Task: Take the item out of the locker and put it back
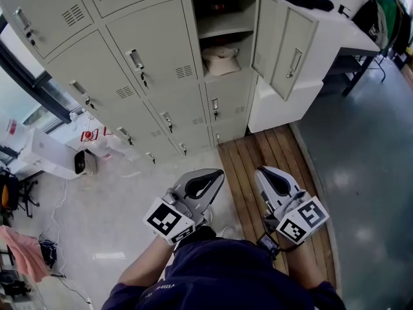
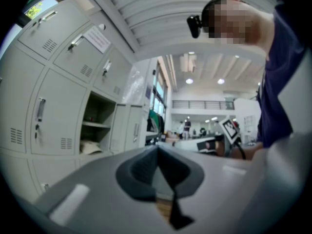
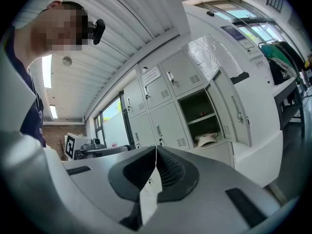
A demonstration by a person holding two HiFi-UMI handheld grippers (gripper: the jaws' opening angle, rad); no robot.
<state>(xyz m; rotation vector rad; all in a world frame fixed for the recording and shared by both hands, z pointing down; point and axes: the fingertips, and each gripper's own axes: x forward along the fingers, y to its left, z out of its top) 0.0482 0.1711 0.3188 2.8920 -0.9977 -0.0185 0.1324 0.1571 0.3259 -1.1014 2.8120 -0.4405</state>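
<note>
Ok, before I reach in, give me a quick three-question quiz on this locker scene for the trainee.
1. True or false: the locker door is swung open.
2. Pick one: the beige item lies
A) on the wooden floor
B) inside the open locker, under its shelf
C) on top of the lockers
3. Fill in: the left gripper and the right gripper both hold nothing, and their jaws are ____.

Key: 1 true; 2 B; 3 shut.
</note>
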